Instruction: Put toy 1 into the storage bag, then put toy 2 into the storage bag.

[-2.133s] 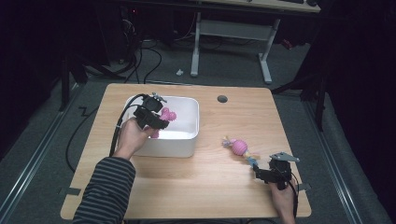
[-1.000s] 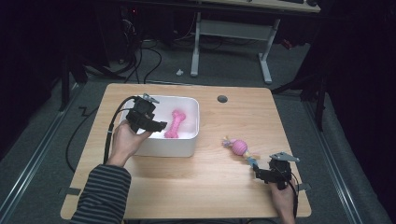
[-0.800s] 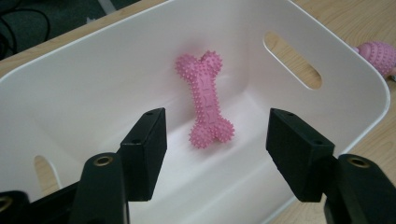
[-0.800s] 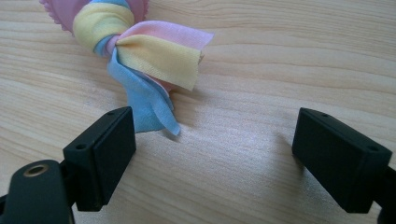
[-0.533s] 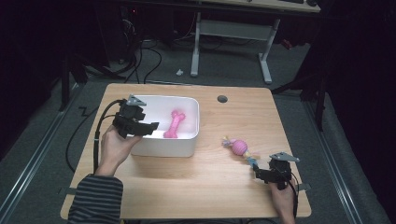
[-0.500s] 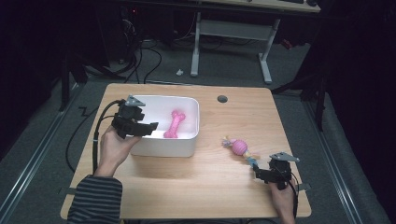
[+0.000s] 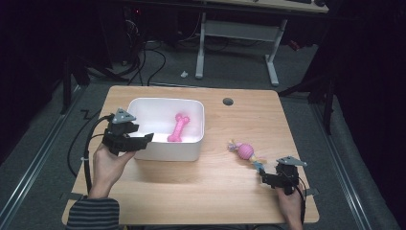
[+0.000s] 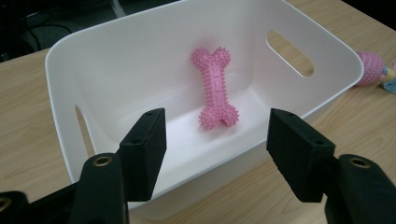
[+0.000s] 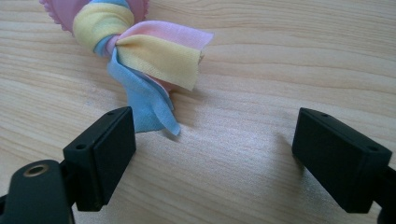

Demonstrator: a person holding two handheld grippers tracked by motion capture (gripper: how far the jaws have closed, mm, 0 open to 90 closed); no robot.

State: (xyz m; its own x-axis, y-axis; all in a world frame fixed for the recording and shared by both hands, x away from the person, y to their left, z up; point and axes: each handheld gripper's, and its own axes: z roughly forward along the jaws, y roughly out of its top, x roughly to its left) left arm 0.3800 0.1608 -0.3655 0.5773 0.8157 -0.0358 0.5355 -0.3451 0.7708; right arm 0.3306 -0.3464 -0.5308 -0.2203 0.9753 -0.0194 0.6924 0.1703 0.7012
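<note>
Left gripper [image 7: 143, 139] jaws wide apart, holding nothing, at the near-left rim of the white bin [image 7: 143, 106]; pink spiky bone toy [image 8: 215, 87] lies flat on the bin floor, apart from the jaws. Right gripper [image 9: 212, 154] also spread wide and empty, low over the wooden table [image 7: 201, 191] near its right front corner. Ball toy with pastel cloth tails [image 9: 154, 60] lies just ahead; the blue strip reaches the left jaw, touching or not I cannot tell.
</note>
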